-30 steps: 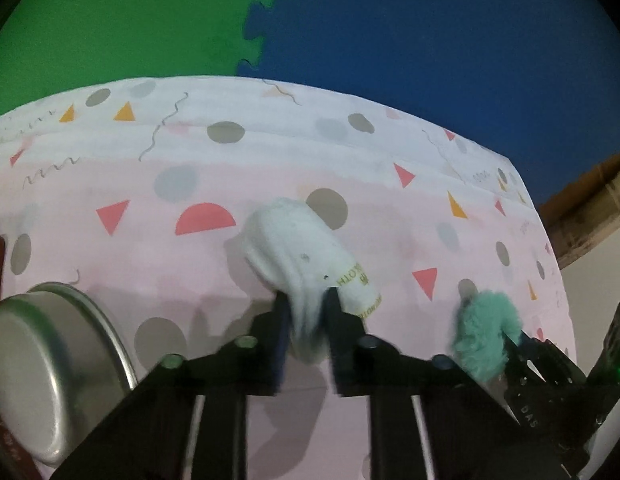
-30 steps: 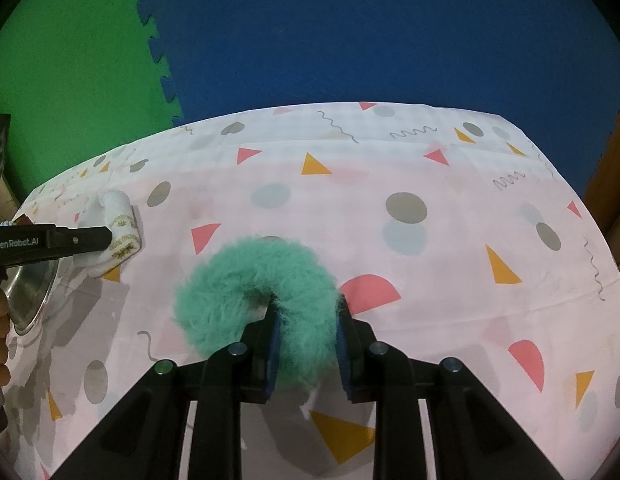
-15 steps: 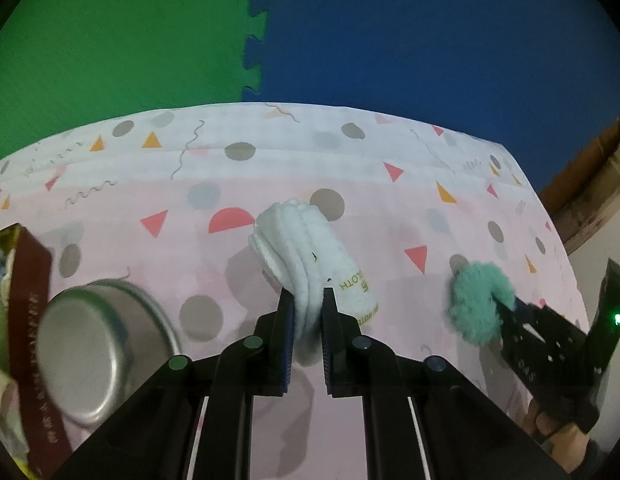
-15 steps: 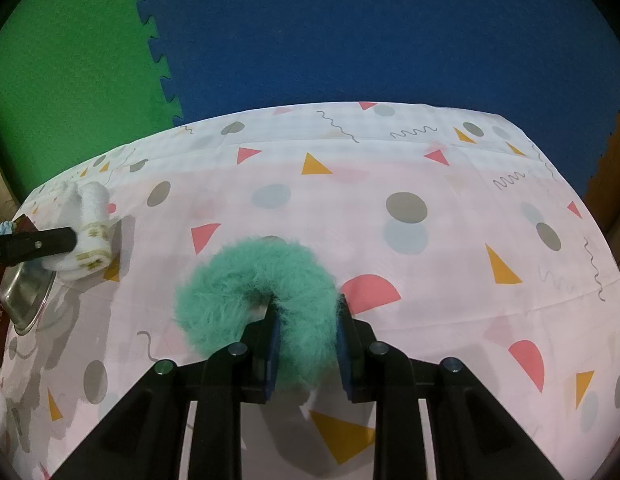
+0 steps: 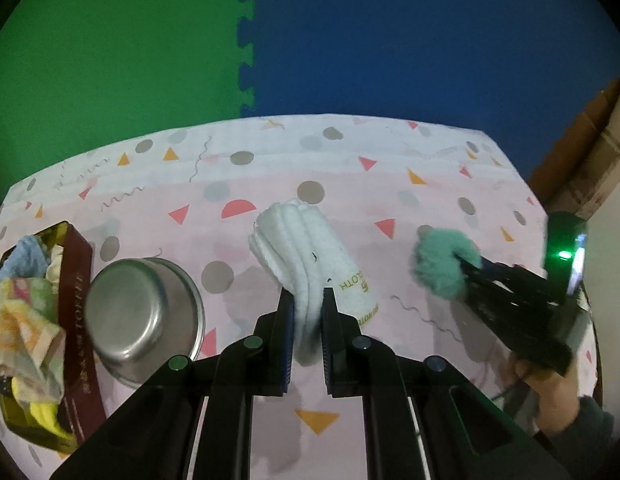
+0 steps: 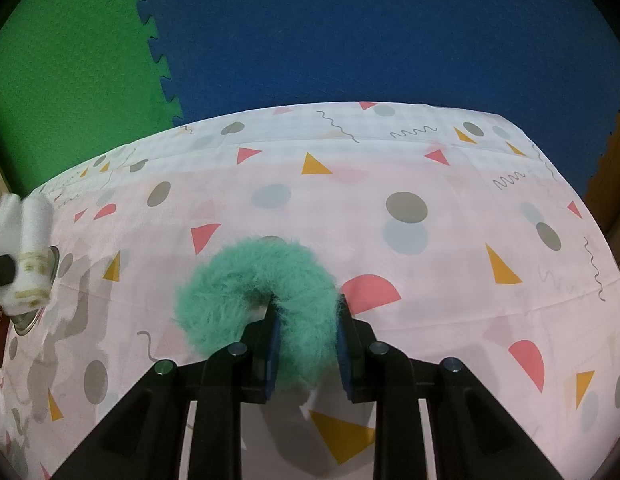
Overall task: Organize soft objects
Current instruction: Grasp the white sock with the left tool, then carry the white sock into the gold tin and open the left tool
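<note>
Left tool (image 5: 306,320) clamps white towel (image 5: 310,256), right tool (image 6: 306,344) clamps green scrunchie (image 6: 250,292); neither yet in box (image 5: 76,320) holding cloths

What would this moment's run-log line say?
left gripper: shut on rolled white towel | right gripper: shut on fluffy teal scrunchie | dark red box: holds cloths

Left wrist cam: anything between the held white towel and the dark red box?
Yes: a steel bowl, tipped on its side, sits between the white towel and the dark red box, right against the box, in the left wrist view.
</note>
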A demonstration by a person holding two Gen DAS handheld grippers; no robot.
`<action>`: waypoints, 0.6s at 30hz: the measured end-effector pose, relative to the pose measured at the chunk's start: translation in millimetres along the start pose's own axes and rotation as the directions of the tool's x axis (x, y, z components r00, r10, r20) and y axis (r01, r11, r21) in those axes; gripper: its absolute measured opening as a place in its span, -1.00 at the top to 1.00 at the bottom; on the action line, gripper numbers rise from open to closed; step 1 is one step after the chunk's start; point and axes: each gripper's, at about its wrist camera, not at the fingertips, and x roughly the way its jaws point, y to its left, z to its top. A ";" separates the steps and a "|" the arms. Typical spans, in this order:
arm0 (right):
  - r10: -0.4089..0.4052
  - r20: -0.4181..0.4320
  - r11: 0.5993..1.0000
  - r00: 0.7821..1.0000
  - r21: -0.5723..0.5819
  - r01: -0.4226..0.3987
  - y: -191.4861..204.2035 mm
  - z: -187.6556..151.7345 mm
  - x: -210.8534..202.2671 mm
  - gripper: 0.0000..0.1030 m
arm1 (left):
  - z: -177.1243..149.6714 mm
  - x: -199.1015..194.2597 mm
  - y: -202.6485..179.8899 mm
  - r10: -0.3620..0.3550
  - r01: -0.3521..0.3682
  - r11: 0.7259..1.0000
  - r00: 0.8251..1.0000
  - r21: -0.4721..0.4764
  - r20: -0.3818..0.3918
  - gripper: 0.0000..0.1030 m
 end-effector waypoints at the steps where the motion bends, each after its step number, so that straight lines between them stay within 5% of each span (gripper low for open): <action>1: 0.000 0.000 1.000 1.000 0.000 0.000 0.0 0.0 0.0 0.52 | -1.9 -6.2 0.2 0.003 -0.003 1.000 1.000 -0.002 0.010 0.80; 18: 0.004 0.000 1.000 1.000 0.004 -0.004 -0.7 0.0 -0.1 0.52 | -35.3 -78.1 46.4 0.094 -0.088 0.992 0.994 -0.088 0.064 0.80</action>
